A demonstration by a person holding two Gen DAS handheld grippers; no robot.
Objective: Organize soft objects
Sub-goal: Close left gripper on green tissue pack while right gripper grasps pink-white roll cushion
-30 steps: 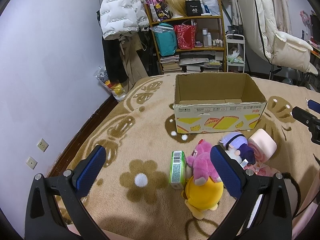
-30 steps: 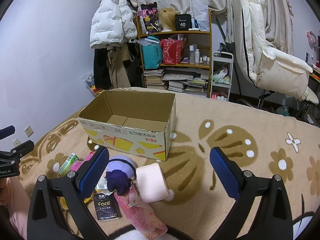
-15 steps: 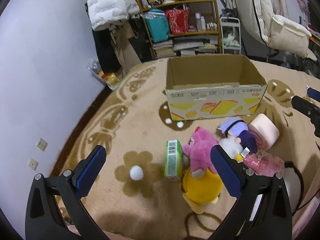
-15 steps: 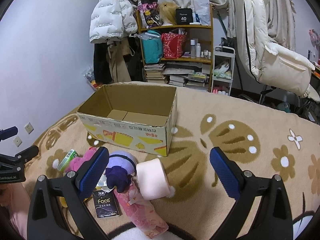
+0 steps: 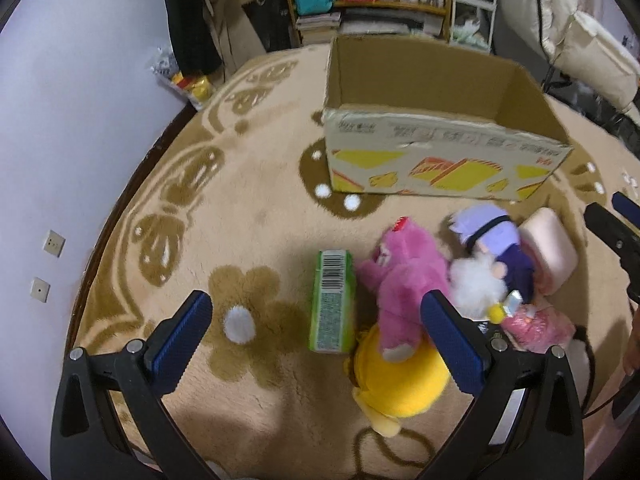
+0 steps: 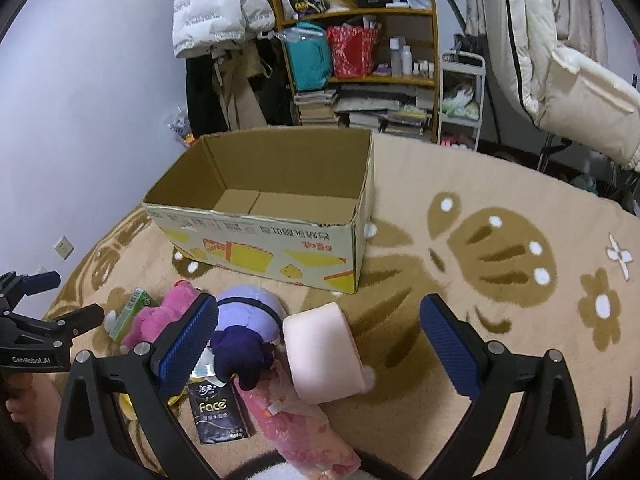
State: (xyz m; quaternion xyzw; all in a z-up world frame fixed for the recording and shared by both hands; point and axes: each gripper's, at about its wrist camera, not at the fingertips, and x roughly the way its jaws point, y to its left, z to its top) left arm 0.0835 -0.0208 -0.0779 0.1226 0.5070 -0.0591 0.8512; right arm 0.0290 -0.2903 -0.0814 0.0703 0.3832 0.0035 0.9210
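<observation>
While both tools hang above a tan blanket (image 6: 500, 184) patterned with brown flowers and butterflies, neither holds anything: the left gripper (image 5: 316, 338) has its jaws spread wide over a green tissue pack (image 5: 333, 300), and the right gripper (image 6: 318, 350) has its jaws spread wide over a pink foam roll (image 6: 324, 354). An open cardboard box (image 6: 264, 240) printed with yellow shapes stands on the blanket toward its far edge, and nothing shows inside it. Just before the box's front wall lies a crowded cluster of soft things: a pink plush (image 5: 404, 276) lies over a yellow plush (image 5: 400, 376), touching the green pack's side; a purple-hatted doll (image 5: 494, 248) is wedged between the pink plush and the foam roll. Nearer the blanket's close edge lie a black tissue packet marked "Face" (image 6: 218, 412) and a pink wrapped packet (image 6: 304, 436), partly under the doll. A pale lilac wall (image 6: 80, 100) with sockets runs along the left side of the blanket. Beyond the far edge stand a wooden shelf (image 6: 360, 12) of bags, bottles and books, hanging coats, and a cream chair (image 6: 580, 92).
</observation>
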